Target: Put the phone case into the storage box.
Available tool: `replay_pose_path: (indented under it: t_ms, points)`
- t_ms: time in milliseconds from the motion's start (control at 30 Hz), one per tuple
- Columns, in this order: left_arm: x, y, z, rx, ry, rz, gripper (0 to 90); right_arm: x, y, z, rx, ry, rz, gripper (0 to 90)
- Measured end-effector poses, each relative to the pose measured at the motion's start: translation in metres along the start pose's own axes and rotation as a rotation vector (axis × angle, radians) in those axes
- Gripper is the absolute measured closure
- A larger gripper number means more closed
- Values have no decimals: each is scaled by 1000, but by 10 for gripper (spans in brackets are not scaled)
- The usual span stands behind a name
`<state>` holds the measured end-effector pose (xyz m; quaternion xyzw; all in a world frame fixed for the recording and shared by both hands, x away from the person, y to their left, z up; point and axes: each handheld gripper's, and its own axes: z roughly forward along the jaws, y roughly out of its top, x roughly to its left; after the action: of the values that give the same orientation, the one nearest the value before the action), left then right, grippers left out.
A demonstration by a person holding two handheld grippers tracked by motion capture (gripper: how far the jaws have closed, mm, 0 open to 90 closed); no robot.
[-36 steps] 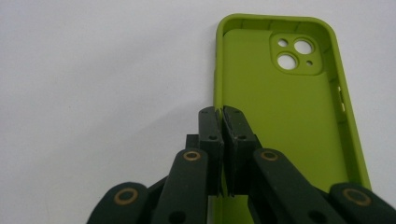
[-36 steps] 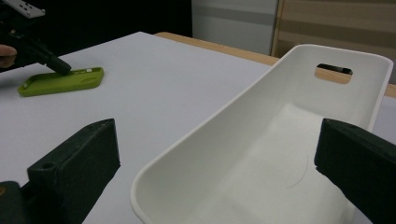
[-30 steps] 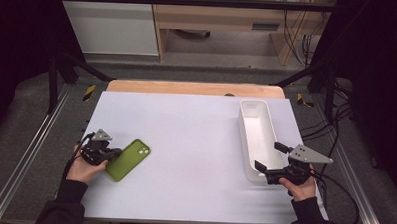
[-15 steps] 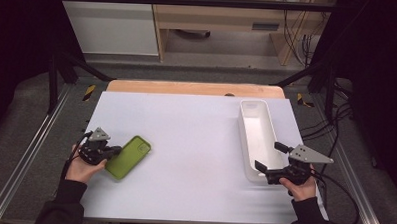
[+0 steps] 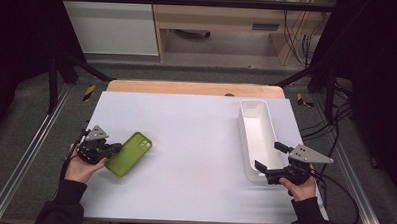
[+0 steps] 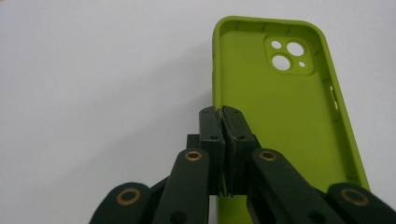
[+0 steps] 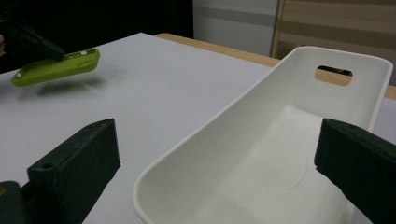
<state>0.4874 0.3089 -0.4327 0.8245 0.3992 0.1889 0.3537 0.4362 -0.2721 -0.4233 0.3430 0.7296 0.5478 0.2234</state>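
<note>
Left gripper (image 5: 110,148) sits at the near-left of the white table (image 5: 196,127), jaws fully closed, pinching the side wall of a green phone case (image 5: 129,153). In the left gripper view the 2 black jaws meet on the case's left rim (image 6: 215,100), 1 pad inside the wall and 1 outside, nothing else between them. Case is empty, open side facing that camera, camera cutout (image 6: 288,53) at the far end, away from the gripper. In the right gripper view the case (image 7: 56,67) hangs off the table with a shadow under it, roughly level, slightly tilted, so it is lifted, not resting on the surface. The left hand (image 5: 82,165) grips the tool body from the near side, dark sleeve coming in from the bottom edge. Right gripper (image 5: 269,158) is at the near-right, jaws wide open, holding nothing; its 2 jaws stand either side of the near end of a long white bin (image 5: 258,139), 1 outside the bin's left wall and 1 over its right side, no contact with the walls that can be made out. Bin is empty, lies lengthwise along the right part of the table, slot handle (image 7: 333,72) in its far end wall. Right hand (image 5: 299,185) holds that tool from below the grey 3-cornered plate (image 5: 310,154), cable trailing off to the right. Case and bin are well apart, bare white table between them.
</note>
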Motion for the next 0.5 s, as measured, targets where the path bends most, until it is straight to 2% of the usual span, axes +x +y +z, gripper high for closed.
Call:
replay_pose_path:
  t_ms: [500]
  points:
    - [-21, 16, -11, -58, -5, 31, 878, 1, 1, 0, 0, 2, -4, 6]
